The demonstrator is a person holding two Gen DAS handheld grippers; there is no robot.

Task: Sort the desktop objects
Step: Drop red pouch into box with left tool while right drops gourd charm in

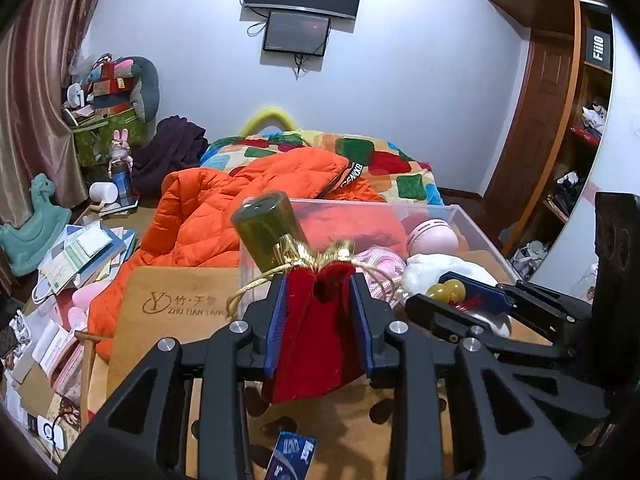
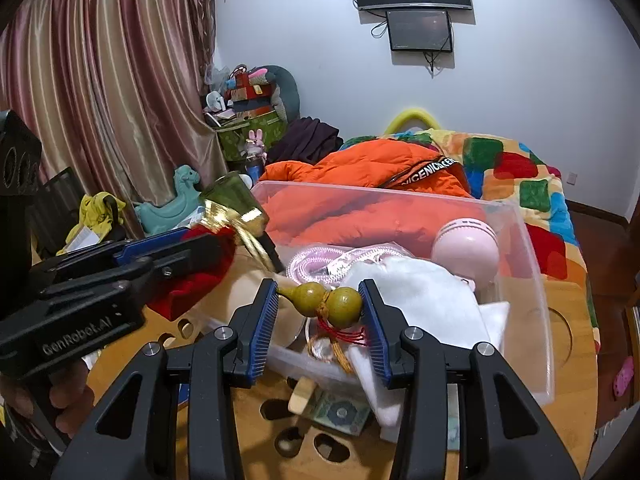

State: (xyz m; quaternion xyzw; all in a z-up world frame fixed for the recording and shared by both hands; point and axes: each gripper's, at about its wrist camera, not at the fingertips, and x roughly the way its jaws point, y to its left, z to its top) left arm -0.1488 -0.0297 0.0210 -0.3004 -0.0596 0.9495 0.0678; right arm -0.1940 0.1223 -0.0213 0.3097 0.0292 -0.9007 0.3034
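Observation:
My left gripper (image 1: 318,292) is shut on a red velvet pouch (image 1: 316,332) with gold trim, from which a green glass bottle (image 1: 268,236) sticks up. It hangs beside the near-left corner of the clear plastic bin (image 1: 472,220). My right gripper (image 2: 320,300) is shut on a small yellow-green gourd charm (image 2: 332,300) with a red cord and tassel, held over the bin's (image 2: 532,280) near edge. The gourd also shows in the left wrist view (image 1: 446,290). In the right wrist view the pouch (image 2: 192,284) and bottle (image 2: 230,196) are at left.
The bin holds a pink round gadget (image 2: 466,246), a pink cord (image 2: 320,262) and white cloth (image 2: 420,292). A wooden table (image 2: 560,320) carries it. A wooden block (image 2: 302,394) and banknote (image 2: 340,416) lie in front. An orange jacket (image 1: 224,208) lies behind.

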